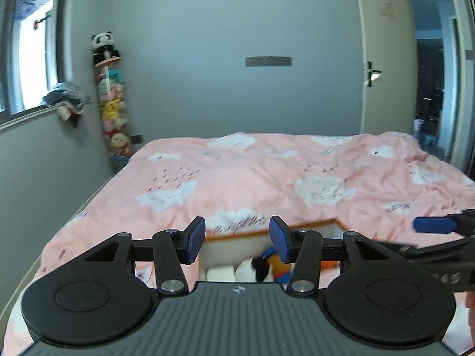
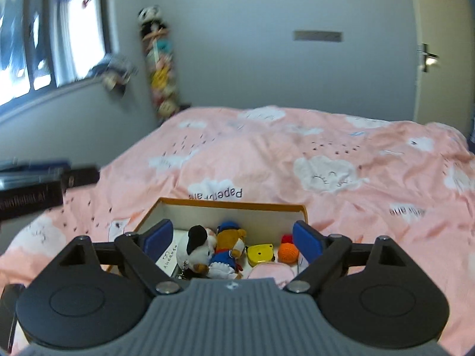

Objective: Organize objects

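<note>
A rectangular cardboard box (image 2: 237,206) with an orange-brown rim and white inner walls rests open-topped on a bed covered by a soft, wrinkled pink duvet (image 2: 267,160) printed with white clouds. Inside the box, from the right wrist view, lie a white plush toy with a black ear (image 2: 196,247), touching a plush duck in a blue sailor outfit (image 2: 227,252) on its right; beside that, a glossy yellow rounded plastic case (image 2: 260,253), then an orange crocheted ball (image 2: 288,249) with a smaller red ball (image 2: 286,238) just behind it. A pale pink fabric item (image 2: 268,273) lies at the near edge, partly hidden by the gripper body, and a white printed card (image 2: 169,259) lies flat at the left of the box floor. The right gripper (image 2: 232,238) hovers above the box with its blue rubber-faced pads spread wide apart, holding and touching nothing. The left gripper (image 1: 237,238) hangs over the near left portion of the box (image 1: 297,227), its blue pads likewise separated with a clear gap and nothing between them. In the left wrist view, one blue pad of the right gripper (image 1: 435,225) projects in from the right edge. A tall narrow column of stuffed toys (image 1: 114,109), topped by a plush panda (image 1: 102,41), stands against the grey wall in the far corner.
</note>
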`<state>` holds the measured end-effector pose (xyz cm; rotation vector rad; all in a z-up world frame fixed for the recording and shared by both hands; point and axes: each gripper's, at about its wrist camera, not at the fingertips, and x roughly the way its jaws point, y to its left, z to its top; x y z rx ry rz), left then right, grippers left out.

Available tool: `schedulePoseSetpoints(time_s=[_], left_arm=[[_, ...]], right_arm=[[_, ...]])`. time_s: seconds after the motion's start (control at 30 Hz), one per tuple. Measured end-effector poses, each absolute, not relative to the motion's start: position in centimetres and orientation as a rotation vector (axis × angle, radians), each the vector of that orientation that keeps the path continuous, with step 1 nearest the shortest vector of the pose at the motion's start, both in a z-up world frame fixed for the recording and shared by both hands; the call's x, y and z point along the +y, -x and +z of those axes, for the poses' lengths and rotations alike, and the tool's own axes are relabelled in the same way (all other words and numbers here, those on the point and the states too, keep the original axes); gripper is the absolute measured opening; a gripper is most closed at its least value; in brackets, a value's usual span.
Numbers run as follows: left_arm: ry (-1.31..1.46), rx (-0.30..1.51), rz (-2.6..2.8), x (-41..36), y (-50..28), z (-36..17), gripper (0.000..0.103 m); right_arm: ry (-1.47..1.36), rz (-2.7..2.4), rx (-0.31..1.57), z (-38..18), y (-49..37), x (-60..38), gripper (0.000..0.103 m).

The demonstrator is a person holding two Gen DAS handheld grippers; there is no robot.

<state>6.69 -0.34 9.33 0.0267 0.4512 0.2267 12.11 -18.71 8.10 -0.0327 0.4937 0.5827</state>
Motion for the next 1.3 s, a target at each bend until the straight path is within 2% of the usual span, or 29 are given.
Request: schedulePoseSetpoints(time_s=[0.1,0.5,0.87,1.3], left_arm=[[-0.053,0.482,0.265,-1.1,-6.2,7.0,0.057],[-0.014,0.648,0.255,-2.7,-6.5,0.6,0.057],[0.017,0.698,0.244,-1.9,-7.5,-1.4,0.057],[0.012,0.694,0.22,-2.0,-6.7,-0.9,0.057]], right_arm=[[-0.011,0.55,0.449,6.3,-10.4,-19.6,0.092],[0.036,0.471,0.402,-0.4,-9.7,-18.2,0.095],[0.035,0.457,0.498,-3.5,-12.2,-17.7,0.095],[0.048,0.468,0.516,-3.8,-12.1,-17.5,0.097]])
